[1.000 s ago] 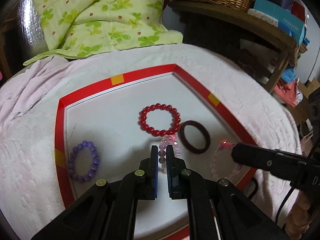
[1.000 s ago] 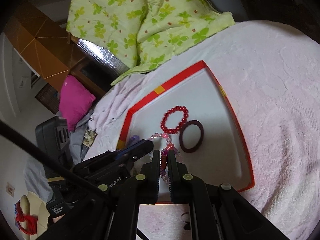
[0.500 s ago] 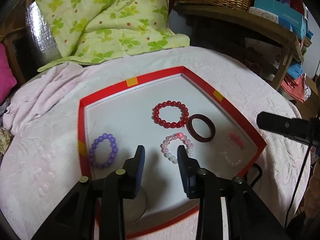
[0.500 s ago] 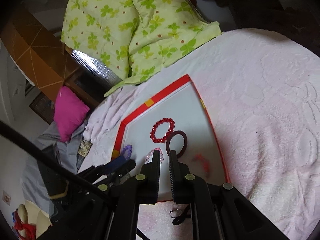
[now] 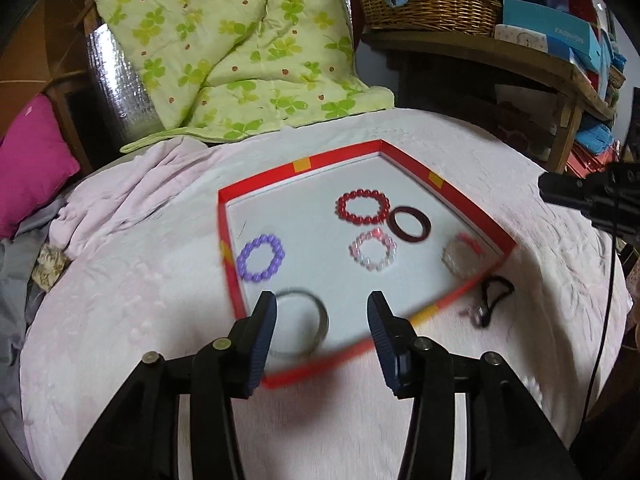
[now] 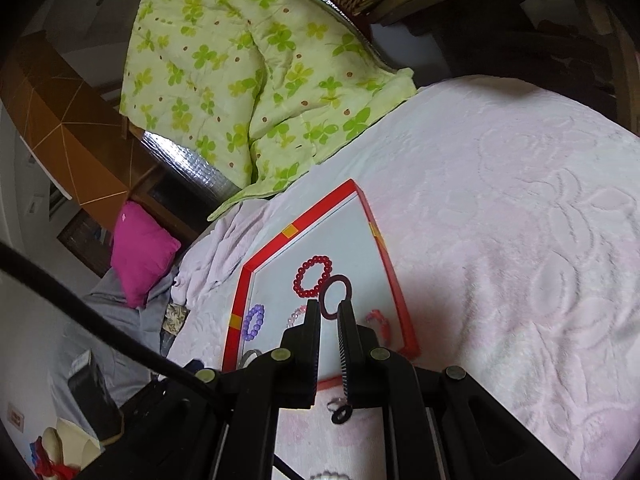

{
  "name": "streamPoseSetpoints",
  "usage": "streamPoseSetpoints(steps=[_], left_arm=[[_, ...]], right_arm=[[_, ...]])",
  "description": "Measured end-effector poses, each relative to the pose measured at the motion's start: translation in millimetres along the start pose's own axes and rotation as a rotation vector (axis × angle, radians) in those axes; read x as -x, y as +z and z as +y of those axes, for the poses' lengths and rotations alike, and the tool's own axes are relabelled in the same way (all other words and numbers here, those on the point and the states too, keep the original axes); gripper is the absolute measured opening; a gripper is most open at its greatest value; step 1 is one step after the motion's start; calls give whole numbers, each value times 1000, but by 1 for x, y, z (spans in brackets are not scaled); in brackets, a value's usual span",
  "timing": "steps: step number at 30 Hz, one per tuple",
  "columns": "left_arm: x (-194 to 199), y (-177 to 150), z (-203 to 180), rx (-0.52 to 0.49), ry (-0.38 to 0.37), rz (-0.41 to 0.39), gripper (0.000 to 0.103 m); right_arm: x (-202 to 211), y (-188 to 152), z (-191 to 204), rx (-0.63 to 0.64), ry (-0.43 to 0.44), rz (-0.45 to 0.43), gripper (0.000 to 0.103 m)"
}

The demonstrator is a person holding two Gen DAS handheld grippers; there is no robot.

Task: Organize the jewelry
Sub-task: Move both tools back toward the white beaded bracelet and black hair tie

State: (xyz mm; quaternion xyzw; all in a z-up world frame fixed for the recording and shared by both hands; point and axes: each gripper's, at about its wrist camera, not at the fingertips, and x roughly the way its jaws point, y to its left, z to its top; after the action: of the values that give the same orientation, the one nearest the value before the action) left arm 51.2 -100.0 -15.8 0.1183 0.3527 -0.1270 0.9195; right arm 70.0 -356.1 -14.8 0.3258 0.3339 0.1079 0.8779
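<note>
Red-rimmed tray [image 5: 472,200] ahead of the half-open, just-widened, empty left tool [image 5: 322,312] holds six bracelets. Outside, right of it, a black hair tie [image 5: 494,292] should be taken next; the right tool [image 6: 329,310] is shut, empty.

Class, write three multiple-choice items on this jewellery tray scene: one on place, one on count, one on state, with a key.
1. Where does the purple bead bracelet lie in the red-rimmed white tray?
A. near its left rim
B. far corner
C. outside it

2. How many bracelets in the tray are dark red bead bracelets?
A. three
B. one
C. none

3. How do the left gripper's jaws stand?
A. clamped on a bracelet
B. shut empty
C. apart, holding nothing

Key: 1 A, it sits by the left rim; 2 B, only one shows; 3 C, the jaws have just been opening and are empty.
</note>
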Motion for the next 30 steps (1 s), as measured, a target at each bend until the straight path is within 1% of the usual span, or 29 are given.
streamPoseSetpoints(steps=[4,7,10,12,16,21,30], left_arm=[[16,-28,-2,5,20,16,52],[27,-42,-6,1,30,26,53],[41,-51,-10,-17,51,19,55],[50,-56,-10,-18,53,8,58],[64,-64,-11,-10,60,-1,59],[71,-66,-15,-31,71,-8,59],[72,-60,-24,-55,67,-24,60]], right_arm=[[12,-6,-5,-6,-22,3,12],[21,-10,-11,-32,-30,5,18],[32,-17,-15,-45,-34,6,19],[39,-23,-18,-61,-31,5,19],[50,-35,-21,-88,-22,12,19],[50,-45,-17,-72,-20,41,19],[32,-54,3,-9,5,111,19]])
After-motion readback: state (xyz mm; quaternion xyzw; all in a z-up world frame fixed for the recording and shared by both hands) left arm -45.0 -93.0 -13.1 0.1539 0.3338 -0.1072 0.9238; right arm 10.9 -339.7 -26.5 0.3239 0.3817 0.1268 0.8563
